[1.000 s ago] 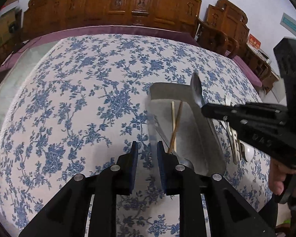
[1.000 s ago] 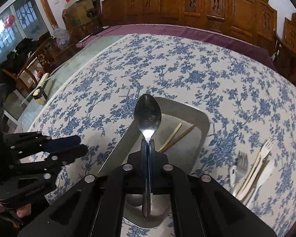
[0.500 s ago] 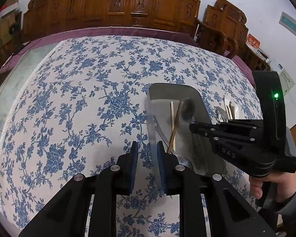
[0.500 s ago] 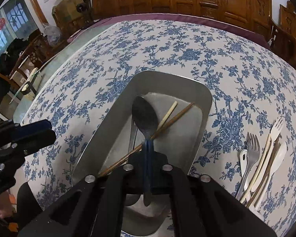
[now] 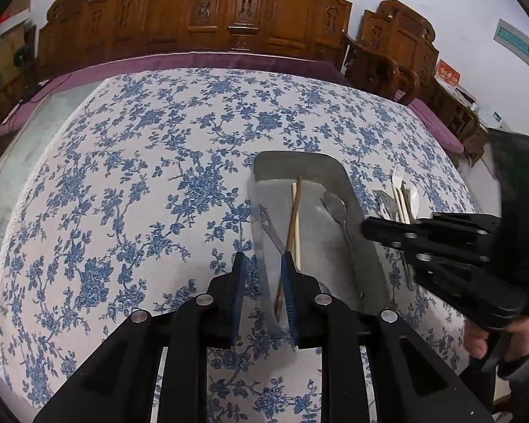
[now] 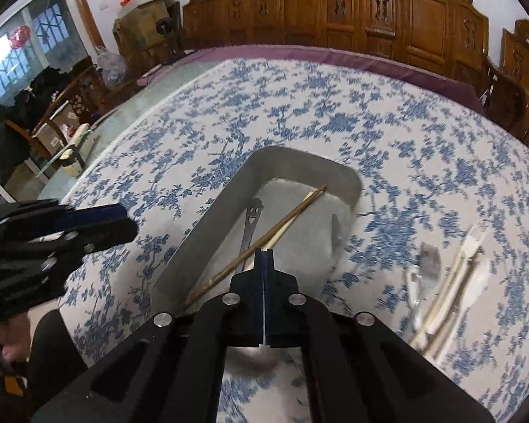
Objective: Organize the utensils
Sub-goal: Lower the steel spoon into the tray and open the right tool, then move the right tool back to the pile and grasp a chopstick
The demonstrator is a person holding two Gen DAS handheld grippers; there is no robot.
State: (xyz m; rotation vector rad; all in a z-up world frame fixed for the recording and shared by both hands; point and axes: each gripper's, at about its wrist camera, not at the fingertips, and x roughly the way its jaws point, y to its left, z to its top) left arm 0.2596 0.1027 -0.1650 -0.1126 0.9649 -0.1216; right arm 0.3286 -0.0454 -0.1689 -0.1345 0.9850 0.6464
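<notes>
We see the metal tray [image 5: 365, 246] on the flowered tabletop [image 5: 141, 183], and in it lie a steel spoon [image 5: 336, 208], a pair of chopsticks [image 5: 294, 218] and a flat steel handle with a smiling face [image 6: 252, 216]. To the right of the tray, on the cloth, wait a metal fork [image 6: 428, 257] and some pale plastic cutlery [image 6: 465, 268]. The right gripper [image 6: 264, 257] has its jaws closed with nothing between them, and it hangs over the near part of the tray. The left gripper [image 5: 262, 264] has its jaws a little apart and empty, standing across the near left rim of the tray. We judge the fork stiff, smooth and slippery, so it is better to take it across the handle near the middle. The plastic pieces look light and may bend, and they lie touching, so we should take one from the edge of the group
</notes>
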